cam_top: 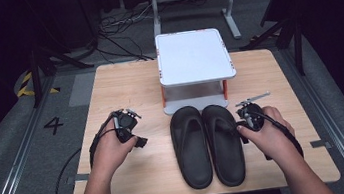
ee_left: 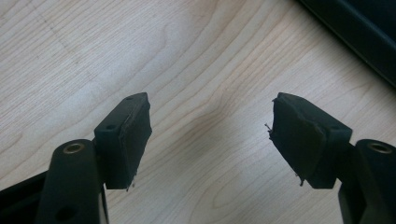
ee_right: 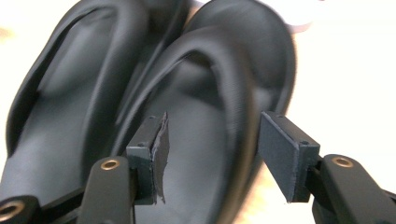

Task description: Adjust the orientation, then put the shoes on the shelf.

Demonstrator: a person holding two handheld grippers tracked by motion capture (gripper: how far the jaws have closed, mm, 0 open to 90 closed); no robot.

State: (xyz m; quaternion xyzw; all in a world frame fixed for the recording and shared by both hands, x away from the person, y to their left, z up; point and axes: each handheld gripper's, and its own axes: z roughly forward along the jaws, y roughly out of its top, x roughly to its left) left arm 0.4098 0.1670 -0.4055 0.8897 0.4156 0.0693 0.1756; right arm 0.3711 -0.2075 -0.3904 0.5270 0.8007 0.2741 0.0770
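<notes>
A pale wood-grain table [cam_top: 123,83]. At left, the left gripper [cam_top: 128,125] hangs over bare wood, its padded black jaws spread apart. At centre, two smooth, matte black flip-flops [cam_top: 206,143] lie side by side, toes toward a white two-tier stand [cam_top: 194,56] with orange posts. At right, the right gripper [ee_right: 210,154] has its jaws spread astride the nearer sandal's outer strap and rim.

Desk [cam_top: 123,88]: pale wood, visible grain, smooth matt finish. Sandals [cam_top: 207,145]: black rubbery foam, smooth, slight sheen. Shelf [cam_top: 194,56]: white plastic, matt. Jaws: black plastic with matt rubber pads [ee_left: 133,140], frayed at edges.
</notes>
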